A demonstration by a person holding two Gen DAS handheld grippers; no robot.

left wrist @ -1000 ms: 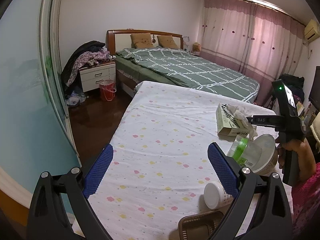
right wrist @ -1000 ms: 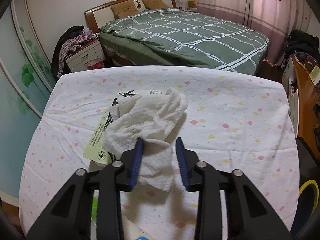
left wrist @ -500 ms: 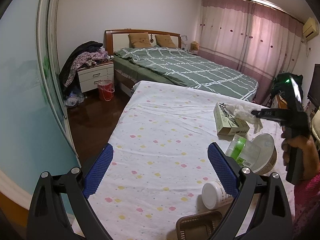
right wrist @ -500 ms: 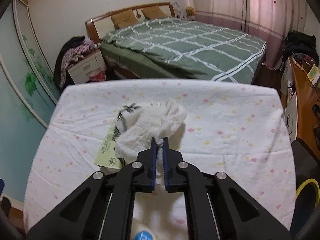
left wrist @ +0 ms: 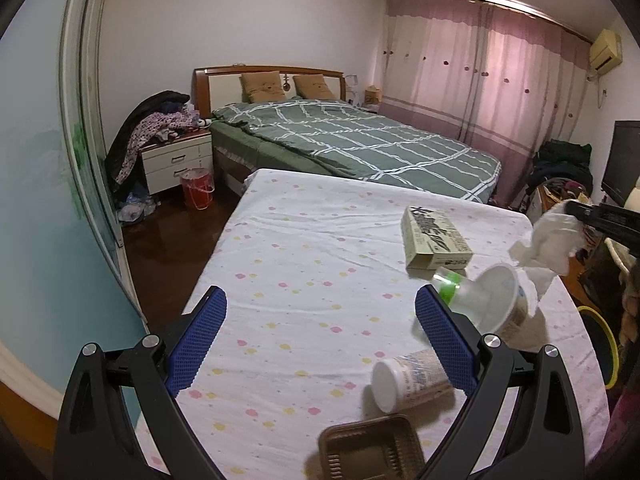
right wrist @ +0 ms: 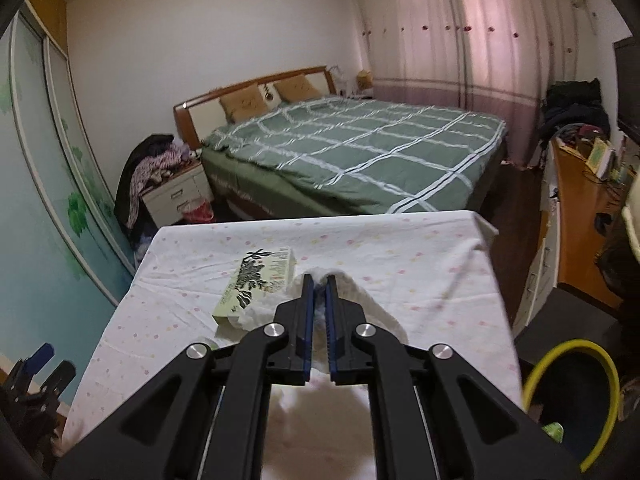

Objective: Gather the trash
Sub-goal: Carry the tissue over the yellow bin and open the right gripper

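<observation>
My right gripper (right wrist: 317,280) is clamped on the crumpled tissue (left wrist: 548,240), held above the table's (left wrist: 304,264) right edge. My left gripper (left wrist: 320,340) hangs wide open, empty, near the cup (left wrist: 408,378).

1. The left half of the table (left wrist: 304,240) lies bare under the wide-spread left gripper (left wrist: 320,344); passage there is free.
2. On the right side, the carton (left wrist: 434,238), tipped paper bowl (left wrist: 496,300), lying cup (left wrist: 408,376) and brown tray (left wrist: 372,448) crowd together.
3. Beyond the right edge, the yellow-rimmed bin (right wrist: 572,392) stands open beside the desk (right wrist: 576,220).
</observation>
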